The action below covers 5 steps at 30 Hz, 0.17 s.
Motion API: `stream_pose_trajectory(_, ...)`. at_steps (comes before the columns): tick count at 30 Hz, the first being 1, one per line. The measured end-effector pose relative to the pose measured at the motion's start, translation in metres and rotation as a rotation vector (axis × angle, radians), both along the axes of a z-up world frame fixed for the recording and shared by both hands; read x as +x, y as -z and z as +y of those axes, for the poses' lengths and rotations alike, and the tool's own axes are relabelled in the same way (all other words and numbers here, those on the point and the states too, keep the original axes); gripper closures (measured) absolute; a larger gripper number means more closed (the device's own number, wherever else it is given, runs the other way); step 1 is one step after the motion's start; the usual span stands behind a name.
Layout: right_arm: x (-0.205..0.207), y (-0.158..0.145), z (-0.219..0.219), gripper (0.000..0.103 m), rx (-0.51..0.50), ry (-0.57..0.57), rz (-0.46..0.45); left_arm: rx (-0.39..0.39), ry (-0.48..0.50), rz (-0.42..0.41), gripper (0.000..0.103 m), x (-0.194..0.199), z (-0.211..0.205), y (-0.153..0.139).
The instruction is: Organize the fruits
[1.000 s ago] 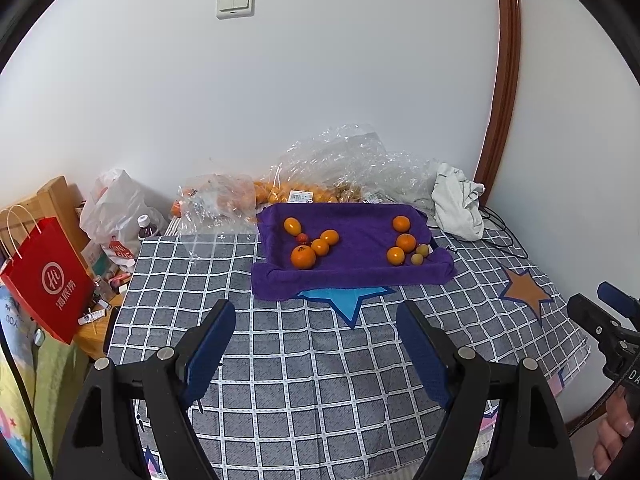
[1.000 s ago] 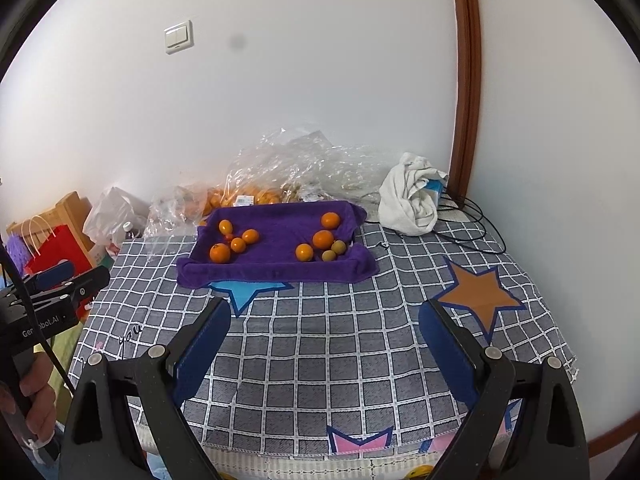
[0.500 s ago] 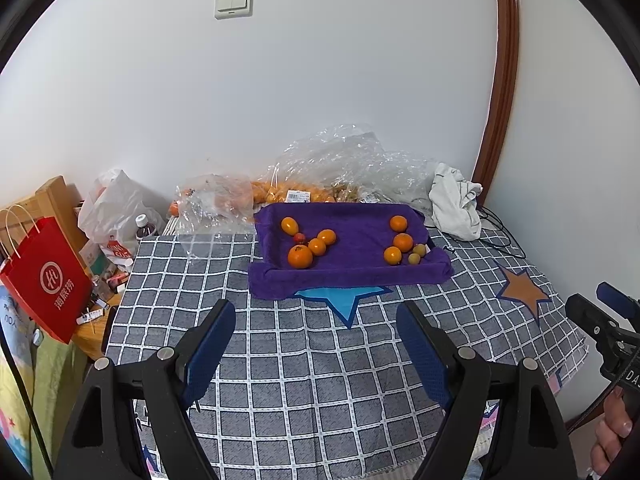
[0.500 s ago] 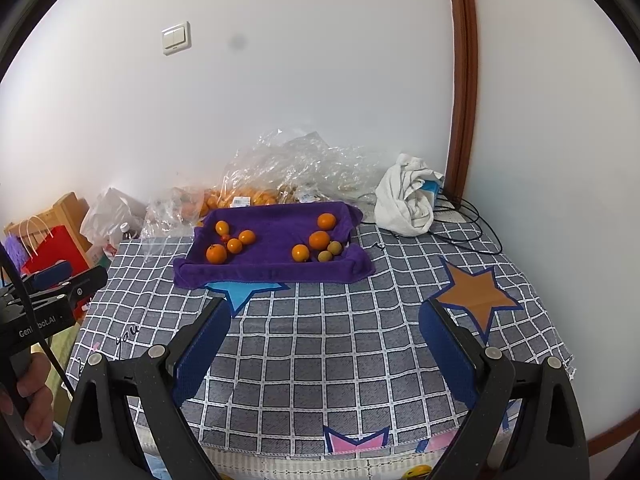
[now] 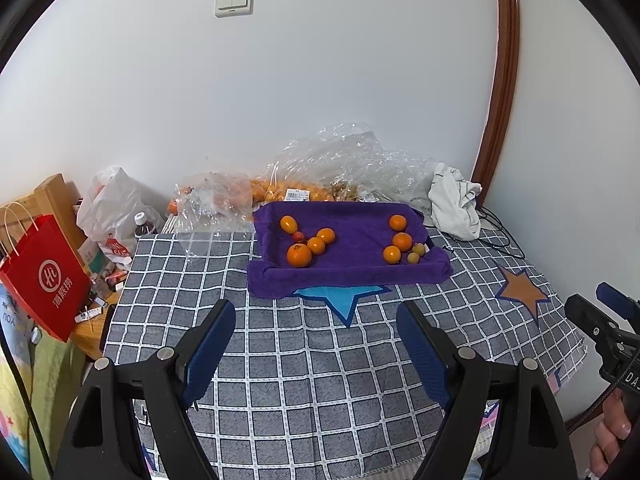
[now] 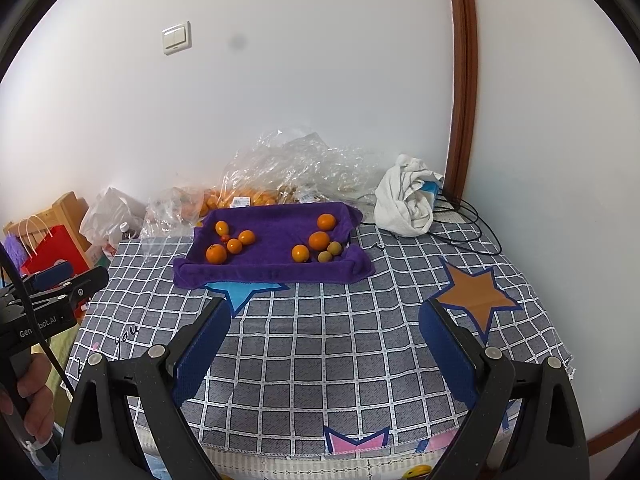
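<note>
**Both tongs poised short of the tray**

I've got the left tongs [image 5: 316,344] and right tongs [image 6: 326,340] spread wide, empty. The fruits [image 5: 299,255] lie ahead in the purple tray [image 5: 352,276], 2 clusters, the left-hand cluster nearer my left.

A purple cloth-lined tray [image 5: 348,276] is set on the far half of a grey checked bedcover [image 5: 304,364]. In its left part a cluster of orange round fruits [image 5: 308,242] is gathered; in its right part a second group of orange and yellowish round fruits [image 5: 402,244] is placed, well apart from the first. Behind the tray, crumpled clear plastic bags [image 5: 340,168] are heaped against the wall. To the tray's right a bundled white cloth [image 5: 456,206] is laid. Off the bedcover's left edge a red paper carrier bag [image 5: 44,276] is stood.
</note>
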State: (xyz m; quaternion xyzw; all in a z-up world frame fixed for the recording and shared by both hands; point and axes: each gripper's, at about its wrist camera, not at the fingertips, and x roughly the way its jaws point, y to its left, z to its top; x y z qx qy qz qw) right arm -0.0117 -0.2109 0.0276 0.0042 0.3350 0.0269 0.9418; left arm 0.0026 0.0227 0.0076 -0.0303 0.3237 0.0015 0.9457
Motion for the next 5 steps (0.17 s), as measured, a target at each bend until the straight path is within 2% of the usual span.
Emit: stream_pose_trajectory(5,0.0000,-0.0006,0.0029,0.009,-0.011,-0.007,-0.003,0.005,-0.003,0.004,0.021,0.0015,-0.0009,0.0051)
